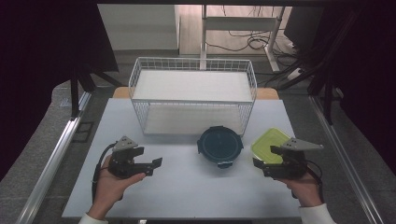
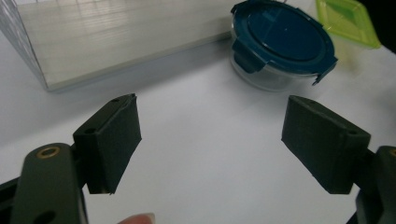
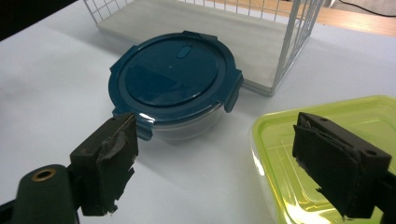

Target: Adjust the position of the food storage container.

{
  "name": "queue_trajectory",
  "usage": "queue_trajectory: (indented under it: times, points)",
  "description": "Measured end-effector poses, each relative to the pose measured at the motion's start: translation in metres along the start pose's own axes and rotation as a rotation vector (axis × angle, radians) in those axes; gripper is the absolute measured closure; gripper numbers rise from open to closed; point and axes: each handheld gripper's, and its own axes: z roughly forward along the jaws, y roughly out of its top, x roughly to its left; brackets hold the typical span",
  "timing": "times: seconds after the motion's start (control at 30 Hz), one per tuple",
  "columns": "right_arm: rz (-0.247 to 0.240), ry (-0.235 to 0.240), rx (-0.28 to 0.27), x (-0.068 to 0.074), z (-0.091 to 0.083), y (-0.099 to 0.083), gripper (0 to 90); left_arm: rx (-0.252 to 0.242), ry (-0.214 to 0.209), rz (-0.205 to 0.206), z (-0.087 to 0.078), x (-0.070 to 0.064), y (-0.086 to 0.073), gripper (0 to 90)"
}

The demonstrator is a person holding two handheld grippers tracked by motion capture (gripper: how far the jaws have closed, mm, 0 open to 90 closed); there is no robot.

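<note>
left gripper (image 1: 156, 164) held low over the white table (image 1: 187, 186), jaws spread, empty. right gripper (image 1: 258, 163) likewise spread, beside the square clear container with lime-green lid (image 1: 270, 144). round glass container with dark blue clip lid (image 1: 219, 144) between them, before the white wire shelf rack (image 1: 192, 93).

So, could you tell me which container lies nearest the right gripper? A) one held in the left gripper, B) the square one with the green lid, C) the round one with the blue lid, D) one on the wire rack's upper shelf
B: in the high view the right gripper sits at the near edge of the green-lidded container, while the blue-lidded one lies farther to its left.
</note>
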Motion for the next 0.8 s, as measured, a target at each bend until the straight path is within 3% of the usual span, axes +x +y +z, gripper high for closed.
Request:
queue_trajectory:
  times: [0.13,0.23,0.43,0.6,0.8]
  points:
    - [0.005,-0.003,0.014,-0.003,0.001,-0.005,14.3,-0.008,0.015,0.015,-0.005,-0.002,0.004,18.8]
    - [0.028,-0.017,0.013,-0.006,0.001,-0.006,14.3,-0.007,-0.007,0.0,-0.007,-0.001,0.001,18.6]
    - [0.074,-0.023,0.009,-0.007,0.0,-0.005,15.7,0.018,-0.017,0.01,-0.004,-0.001,-0.005,18.5]
    - [0.053,-0.011,0.035,-0.001,0.001,-0.009,16.4,0.032,-0.029,0.023,0.002,-0.005,-0.003,18.5]
    - [0.049,-0.01,0.047,-0.005,0.0,-0.009,18.5,0.038,-0.023,0.015,0.004,-0.003,-0.003,18.4]
